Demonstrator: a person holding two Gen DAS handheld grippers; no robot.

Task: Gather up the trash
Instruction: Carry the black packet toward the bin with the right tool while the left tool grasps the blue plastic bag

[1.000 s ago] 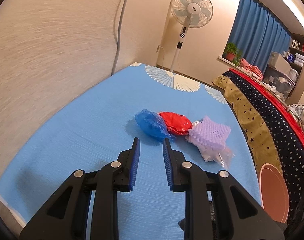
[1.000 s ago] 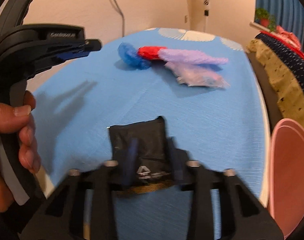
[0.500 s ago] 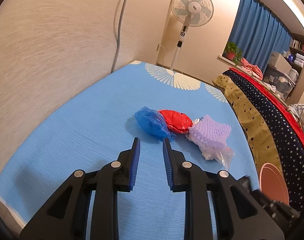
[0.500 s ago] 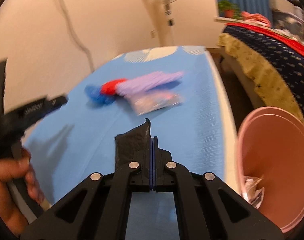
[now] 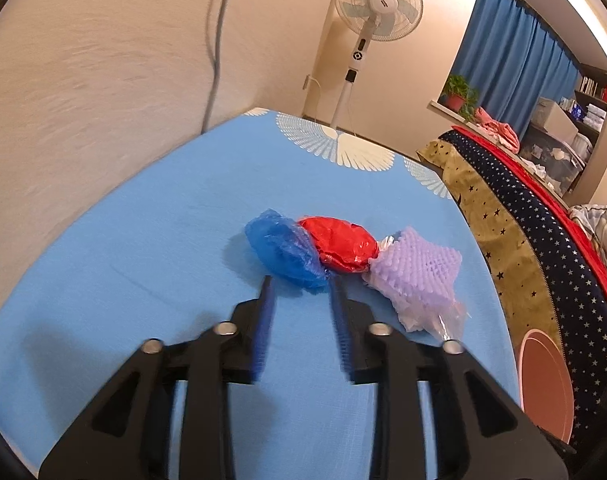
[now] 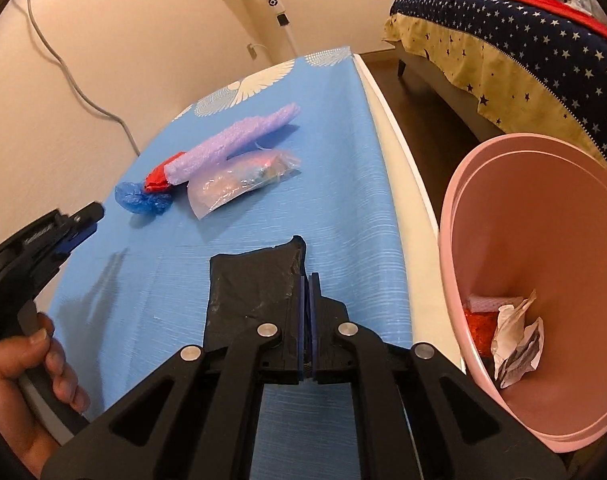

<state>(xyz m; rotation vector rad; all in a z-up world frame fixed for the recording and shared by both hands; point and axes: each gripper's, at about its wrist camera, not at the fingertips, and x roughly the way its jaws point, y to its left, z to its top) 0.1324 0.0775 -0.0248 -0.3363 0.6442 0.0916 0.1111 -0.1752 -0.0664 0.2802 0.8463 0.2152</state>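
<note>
On the blue table (image 5: pixel 143 240) lie a crumpled blue plastic piece (image 5: pixel 283 252), a red one (image 5: pixel 339 246), a purple foam net (image 5: pixel 419 276) and a clear wrapper (image 6: pixel 239 180). My left gripper (image 5: pixel 301 284) is open, its fingertips just short of the blue plastic. My right gripper (image 6: pixel 306 280) is shut on a black wrapper (image 6: pixel 255 284), held above the table's near part, left of the pink bin (image 6: pixel 543 280). The left gripper also shows in the right wrist view (image 6: pixel 63 232).
The pink bin stands off the table's right edge and holds crumpled paper (image 6: pixel 515 344) and other scraps. A bed with a starred cover (image 6: pixel 523 52) lies beyond it. A standing fan (image 5: pixel 377 4) and a wall are behind the table.
My right gripper closed on the black wrapper, lifted it and swung right toward the pink bin. My left gripper moved forward toward the blue plastic and its jaws opened wider.
</note>
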